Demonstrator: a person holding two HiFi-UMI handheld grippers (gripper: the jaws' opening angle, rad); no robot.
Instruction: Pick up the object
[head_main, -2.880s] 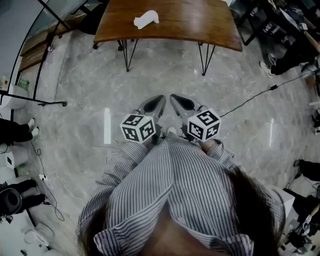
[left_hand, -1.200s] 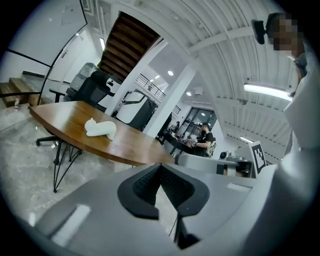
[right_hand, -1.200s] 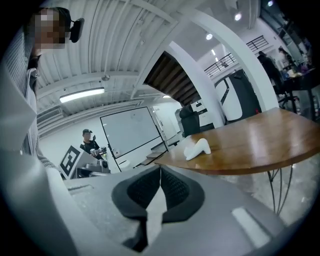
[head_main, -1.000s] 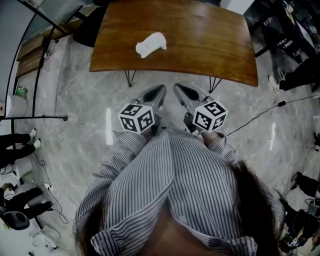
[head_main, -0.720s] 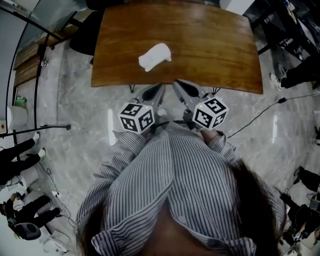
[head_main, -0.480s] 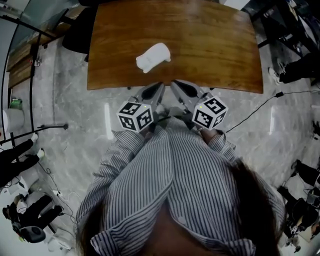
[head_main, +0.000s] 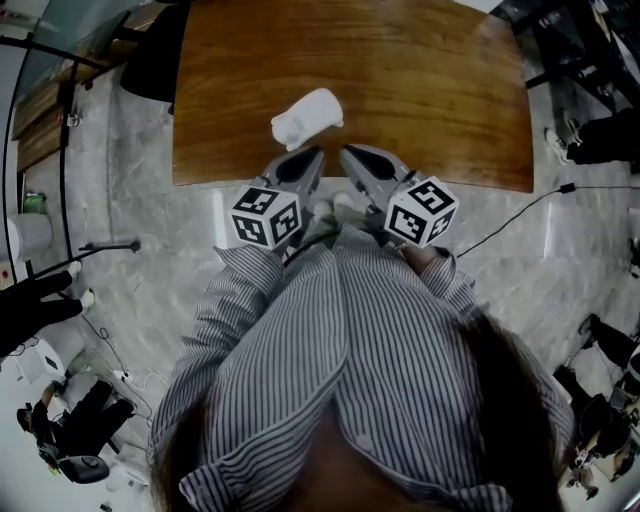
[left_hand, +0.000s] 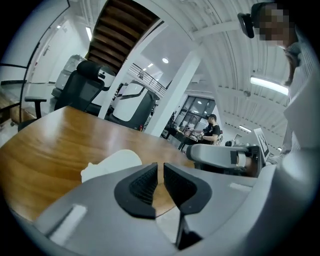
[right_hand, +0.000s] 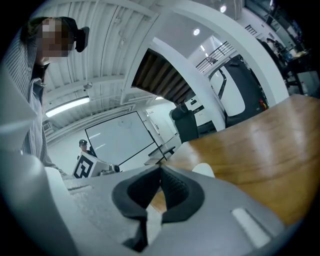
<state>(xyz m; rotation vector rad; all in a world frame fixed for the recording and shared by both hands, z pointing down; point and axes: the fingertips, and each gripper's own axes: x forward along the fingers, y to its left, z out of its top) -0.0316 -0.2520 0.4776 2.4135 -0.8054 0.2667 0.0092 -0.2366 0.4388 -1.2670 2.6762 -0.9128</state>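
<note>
**White object just ahead of the tongs**

The white object (head_main: 307, 116) lies on the wooden table (head_main: 430, 90) near its front edge, untouched. The left gripper (head_main: 303, 158) sits just short of it at six o'clock, its jaws opening to a narrow slit with nothing between. The right gripper (head_main: 350, 156), at the object's five o'clock, is closed and empty.

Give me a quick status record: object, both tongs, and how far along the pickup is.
object: white object, lying on the wooden table, untouched
left tongs: jaws opening, slim gap, nothing between them
right tongs: jaws together, empty
position: both tongs over the table's near edge, short of the object
pickup: not yet begun
</note>
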